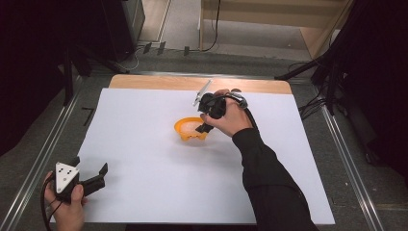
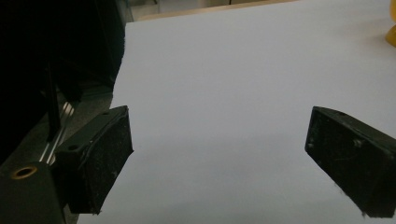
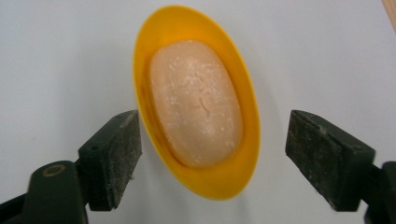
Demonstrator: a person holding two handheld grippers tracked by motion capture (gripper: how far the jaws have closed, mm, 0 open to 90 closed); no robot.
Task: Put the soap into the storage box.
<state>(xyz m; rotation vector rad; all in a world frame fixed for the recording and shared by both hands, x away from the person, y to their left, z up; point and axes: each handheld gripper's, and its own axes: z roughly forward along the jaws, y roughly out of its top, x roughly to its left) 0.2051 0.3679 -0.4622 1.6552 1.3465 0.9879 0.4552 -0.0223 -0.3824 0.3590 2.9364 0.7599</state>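
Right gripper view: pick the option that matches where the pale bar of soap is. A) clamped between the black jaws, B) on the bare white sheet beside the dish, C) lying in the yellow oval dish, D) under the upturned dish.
C: the soap lies inside the yellow dish, whose rim rings it, and the right gripper has its jaws apart on either side, touching neither.

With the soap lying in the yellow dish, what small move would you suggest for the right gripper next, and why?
Probably lift the right gripper straight up and away: the soap lies in the yellow dish, the jaws stand apart on either side, touching neither.
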